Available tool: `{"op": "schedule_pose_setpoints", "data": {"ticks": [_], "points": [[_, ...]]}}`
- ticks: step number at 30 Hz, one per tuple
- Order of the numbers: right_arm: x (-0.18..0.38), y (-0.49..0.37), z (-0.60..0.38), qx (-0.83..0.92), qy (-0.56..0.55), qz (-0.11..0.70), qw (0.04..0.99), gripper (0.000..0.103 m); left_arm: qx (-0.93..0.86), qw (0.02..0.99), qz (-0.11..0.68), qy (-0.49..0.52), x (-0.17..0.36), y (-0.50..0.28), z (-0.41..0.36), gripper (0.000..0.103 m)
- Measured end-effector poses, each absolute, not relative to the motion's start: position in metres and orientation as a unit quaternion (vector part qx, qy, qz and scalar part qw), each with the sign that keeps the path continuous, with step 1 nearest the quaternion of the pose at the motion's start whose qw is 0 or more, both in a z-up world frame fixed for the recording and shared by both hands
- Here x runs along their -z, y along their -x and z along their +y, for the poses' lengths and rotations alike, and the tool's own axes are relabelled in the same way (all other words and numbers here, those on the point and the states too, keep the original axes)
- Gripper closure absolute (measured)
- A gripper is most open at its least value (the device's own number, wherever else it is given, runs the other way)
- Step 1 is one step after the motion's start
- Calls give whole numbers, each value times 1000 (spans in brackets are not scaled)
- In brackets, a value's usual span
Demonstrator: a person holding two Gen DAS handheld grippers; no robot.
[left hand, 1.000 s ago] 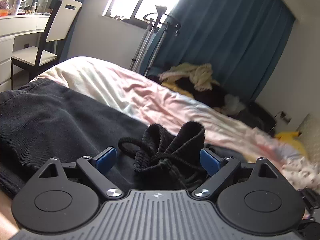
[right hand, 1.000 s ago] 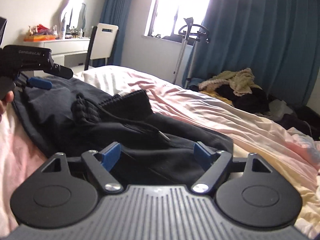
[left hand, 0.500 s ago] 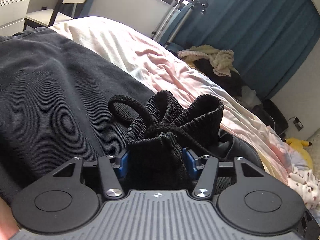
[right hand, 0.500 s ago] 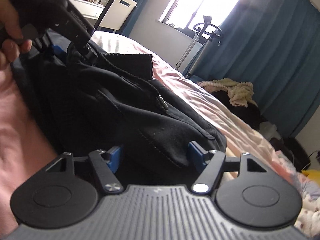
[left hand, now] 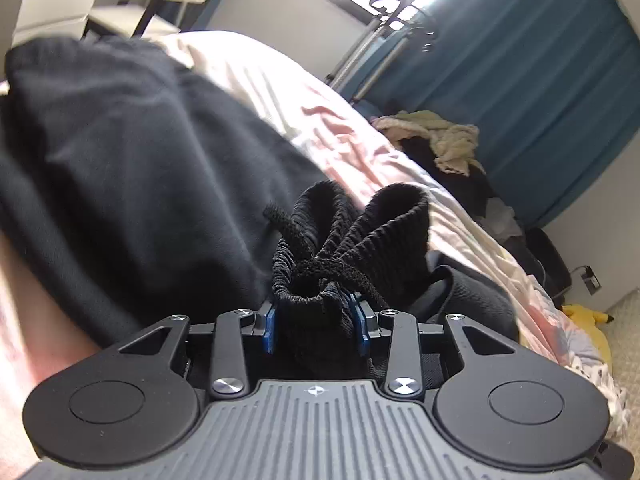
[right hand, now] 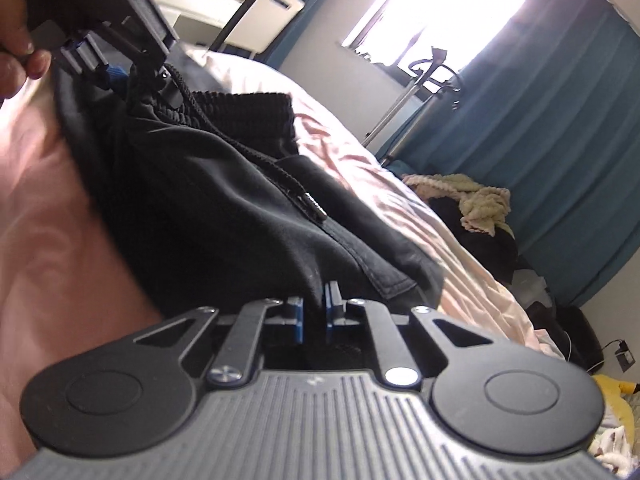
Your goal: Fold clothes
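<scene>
A pair of black drawstring pants [left hand: 132,184] lies on the pink bed sheet [left hand: 352,148]. My left gripper [left hand: 314,322] is shut on the bunched ribbed waistband [left hand: 360,236], with the drawstring looped over it. In the right wrist view the pants [right hand: 224,216] hang lifted between both grippers. My right gripper [right hand: 314,318] is shut on the pants' lower hem edge [right hand: 384,276]. The left gripper [right hand: 116,68] shows at the upper left, held by a hand, gripping the waistband [right hand: 240,108].
A pile of cream and dark clothes [left hand: 444,140] lies at the bed's far side, also in the right wrist view [right hand: 476,200]. Blue curtains [right hand: 560,128], a metal stand [left hand: 384,32], a white chair [right hand: 264,12] and a yellow plush toy [left hand: 588,316] surround the bed.
Both grippers closed on the pants: the left on the waistband, the right on the hem. The pants have been lifted off the sheet and both views have tilted.
</scene>
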State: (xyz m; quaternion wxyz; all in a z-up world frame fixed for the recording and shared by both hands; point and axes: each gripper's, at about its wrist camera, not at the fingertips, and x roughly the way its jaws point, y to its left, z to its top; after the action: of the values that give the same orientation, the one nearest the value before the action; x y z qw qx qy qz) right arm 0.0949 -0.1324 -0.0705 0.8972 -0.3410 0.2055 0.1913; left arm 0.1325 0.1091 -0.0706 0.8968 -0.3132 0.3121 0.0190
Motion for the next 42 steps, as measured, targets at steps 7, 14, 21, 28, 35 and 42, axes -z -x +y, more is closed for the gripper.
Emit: {"op": "schedule_pose_setpoints", "data": {"ticks": [7, 14, 21, 28, 35, 42], "points": [[51, -78, -152, -214, 268, 205, 917, 72, -1, 888, 323, 327, 61, -131, 114, 47], [8, -74, -186, -267, 41, 239, 933, 71, 30, 917, 326, 229, 34, -108, 97, 27], [-18, -160, -152, -269, -27, 294, 917, 67, 62, 895, 357, 258, 48, -117, 103, 19], [-32, -270, -68, -279, 27, 368, 886, 48, 63, 851, 361, 376, 82, -132, 134, 19], [-6, -349, 19, -255, 206, 468, 821, 50, 83, 861, 332, 377, 84, -140, 132, 24], [10, -344, 34, -258, 293, 486, 782, 93, 50, 868, 318, 378, 89, -149, 125, 43]]}}
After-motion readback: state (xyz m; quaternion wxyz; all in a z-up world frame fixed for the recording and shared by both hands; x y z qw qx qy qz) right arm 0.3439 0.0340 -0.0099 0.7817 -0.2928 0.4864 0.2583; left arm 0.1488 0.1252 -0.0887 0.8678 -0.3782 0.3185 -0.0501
